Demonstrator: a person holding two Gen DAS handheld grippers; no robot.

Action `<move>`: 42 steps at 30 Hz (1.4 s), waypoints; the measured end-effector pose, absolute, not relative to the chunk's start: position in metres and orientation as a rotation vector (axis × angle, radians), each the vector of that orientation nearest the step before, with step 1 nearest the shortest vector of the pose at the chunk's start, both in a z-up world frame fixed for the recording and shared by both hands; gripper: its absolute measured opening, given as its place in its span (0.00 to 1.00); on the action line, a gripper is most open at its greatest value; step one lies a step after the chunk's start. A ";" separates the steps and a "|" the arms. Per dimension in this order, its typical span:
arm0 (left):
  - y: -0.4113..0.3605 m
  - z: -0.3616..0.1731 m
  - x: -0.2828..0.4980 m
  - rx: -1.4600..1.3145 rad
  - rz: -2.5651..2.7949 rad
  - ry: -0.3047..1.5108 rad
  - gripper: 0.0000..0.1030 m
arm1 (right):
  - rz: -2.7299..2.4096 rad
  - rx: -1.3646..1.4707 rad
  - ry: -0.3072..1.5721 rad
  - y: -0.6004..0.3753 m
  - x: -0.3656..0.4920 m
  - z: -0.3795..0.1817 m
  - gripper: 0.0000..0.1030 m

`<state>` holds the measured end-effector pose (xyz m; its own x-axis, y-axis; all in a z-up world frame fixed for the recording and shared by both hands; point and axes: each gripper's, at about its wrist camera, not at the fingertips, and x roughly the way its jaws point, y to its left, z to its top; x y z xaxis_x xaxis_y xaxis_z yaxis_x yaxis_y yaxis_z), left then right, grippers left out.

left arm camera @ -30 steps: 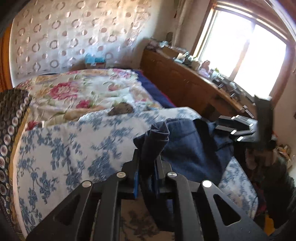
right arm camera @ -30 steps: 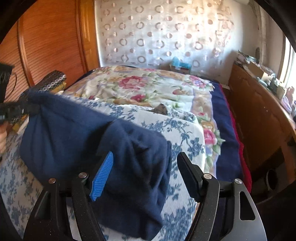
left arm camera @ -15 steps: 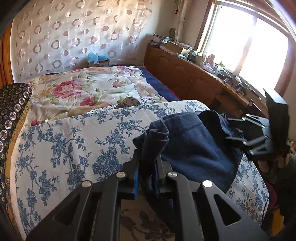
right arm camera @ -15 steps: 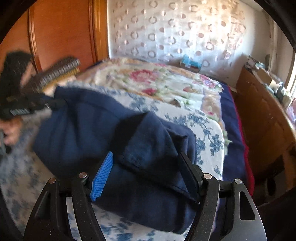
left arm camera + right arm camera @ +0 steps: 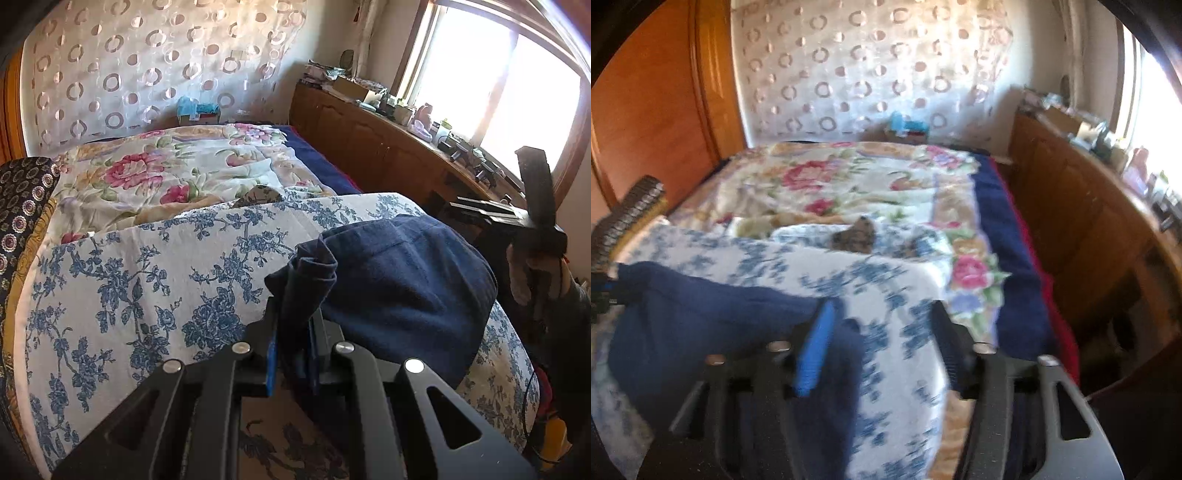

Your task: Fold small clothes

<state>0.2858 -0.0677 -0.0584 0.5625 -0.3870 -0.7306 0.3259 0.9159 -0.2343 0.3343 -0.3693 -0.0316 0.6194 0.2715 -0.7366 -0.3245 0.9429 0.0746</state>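
The navy garment point(image 5: 399, 280) lies on the blue-floral bedspread point(image 5: 147, 280), near the foot of the bed, bunched into a rounded heap rather than spread flat.

Left gripper point(image 5: 291, 354): clenched on a gathered corner of the garment; the cloth stands up in a twisted ridge between the blue finger pads point(image 5: 271, 354).

Right gripper point(image 5: 879, 347): fingers spread wide, nothing held. A fold of the garment hangs beside its blue pad point(image 5: 812, 350) in the blurred right wrist view, but the jaws do not close on it. In the left wrist view the same tool appears at the far edge of the cloth, just clear of it.

Judged step: regrasp the free edge so both tools can tension and flatten the cloth.

Procedure for the step:
- Hold the left grip steady; do not lift further, since that deepens the bunching.
- Bring the right fingers to a single-layer edge, opposite the held corner.
- Close fully before pulling.
- Draw the two tools apart, low over the bedspread.

Risk: pinching the bedspread together with the garment.
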 end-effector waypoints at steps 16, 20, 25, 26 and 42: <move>-0.068 -0.062 0.289 -0.076 -0.416 0.893 0.11 | 0.475 0.109 0.971 -0.358 0.332 -0.071 0.75; -0.067 -0.064 0.289 -0.079 -0.416 0.894 0.11 | 0.493 0.107 0.974 -0.353 0.329 -0.070 0.75; -0.064 -0.069 0.290 -0.084 -0.423 0.893 0.11 | 0.544 0.086 0.982 -0.339 0.326 -0.070 0.75; -0.064 -0.069 0.289 -0.084 -0.428 0.888 0.11 | 0.548 0.076 0.982 -0.336 0.325 -0.070 0.75; -0.028 0.030 0.213 -0.156 -0.456 0.631 0.10 | 0.610 -0.004 0.750 -0.297 0.283 0.001 0.18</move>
